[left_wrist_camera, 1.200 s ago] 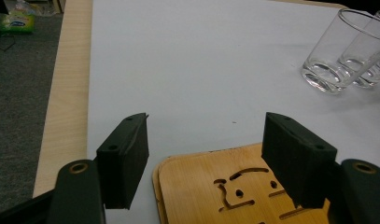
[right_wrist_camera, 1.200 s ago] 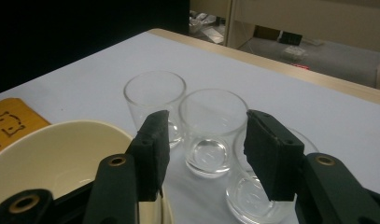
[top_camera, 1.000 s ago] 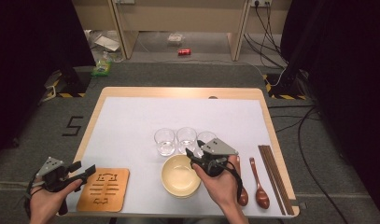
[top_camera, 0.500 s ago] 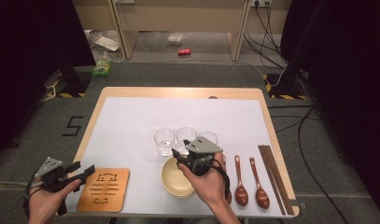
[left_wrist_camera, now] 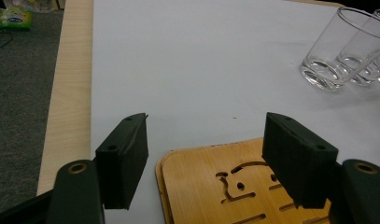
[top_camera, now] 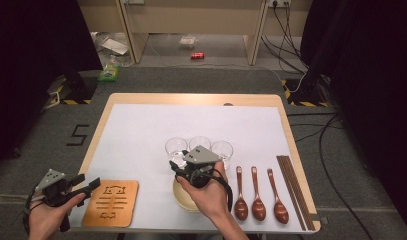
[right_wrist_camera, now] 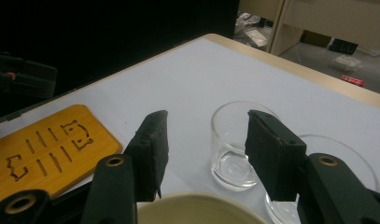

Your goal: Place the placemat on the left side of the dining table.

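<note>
while jaws gape, right gripper (top_camera: 179, 167) nears leftmost glass (top_camera: 176, 149).

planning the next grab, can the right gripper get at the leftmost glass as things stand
Probably yes. The right gripper is open and already points at the leftmost glass, with only bare table between them; the bowl sits below its jaws and the neighbouring glass stands off to one side.

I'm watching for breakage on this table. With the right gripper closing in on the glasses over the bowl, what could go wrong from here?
The three glasses stand packed together, so the open right gripper, closing on the left glass, might knock its neighbour. The bowl lies right under the gripper, so a low hand could bump it. The spoons lie beside the wrist and could get swept.
</note>
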`<state>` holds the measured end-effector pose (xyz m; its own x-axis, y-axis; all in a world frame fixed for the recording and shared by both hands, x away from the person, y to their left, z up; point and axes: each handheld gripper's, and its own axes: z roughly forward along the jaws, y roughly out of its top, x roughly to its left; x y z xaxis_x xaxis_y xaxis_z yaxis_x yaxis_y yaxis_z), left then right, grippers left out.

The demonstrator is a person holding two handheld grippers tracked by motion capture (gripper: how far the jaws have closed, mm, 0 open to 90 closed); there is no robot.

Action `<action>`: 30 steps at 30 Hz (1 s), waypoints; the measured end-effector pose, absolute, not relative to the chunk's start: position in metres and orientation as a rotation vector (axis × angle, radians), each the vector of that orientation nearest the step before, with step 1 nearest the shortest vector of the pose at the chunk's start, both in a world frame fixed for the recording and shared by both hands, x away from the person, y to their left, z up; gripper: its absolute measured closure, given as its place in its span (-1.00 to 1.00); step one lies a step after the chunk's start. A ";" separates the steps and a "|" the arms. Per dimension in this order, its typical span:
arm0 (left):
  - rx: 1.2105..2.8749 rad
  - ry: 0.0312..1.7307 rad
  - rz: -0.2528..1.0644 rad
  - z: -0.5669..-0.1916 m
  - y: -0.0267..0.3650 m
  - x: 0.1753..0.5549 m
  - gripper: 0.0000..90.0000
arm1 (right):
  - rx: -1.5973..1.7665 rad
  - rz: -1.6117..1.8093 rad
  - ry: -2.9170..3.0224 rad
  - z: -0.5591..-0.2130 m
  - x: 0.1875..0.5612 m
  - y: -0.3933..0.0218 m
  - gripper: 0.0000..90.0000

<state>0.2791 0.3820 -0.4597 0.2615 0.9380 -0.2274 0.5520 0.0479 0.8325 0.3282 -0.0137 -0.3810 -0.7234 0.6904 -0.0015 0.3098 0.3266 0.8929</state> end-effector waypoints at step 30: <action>1.608 1.416 0.495 -0.463 0.394 0.271 -0.32 | 0.724 1.401 2.356 -0.383 0.321 0.065 0.06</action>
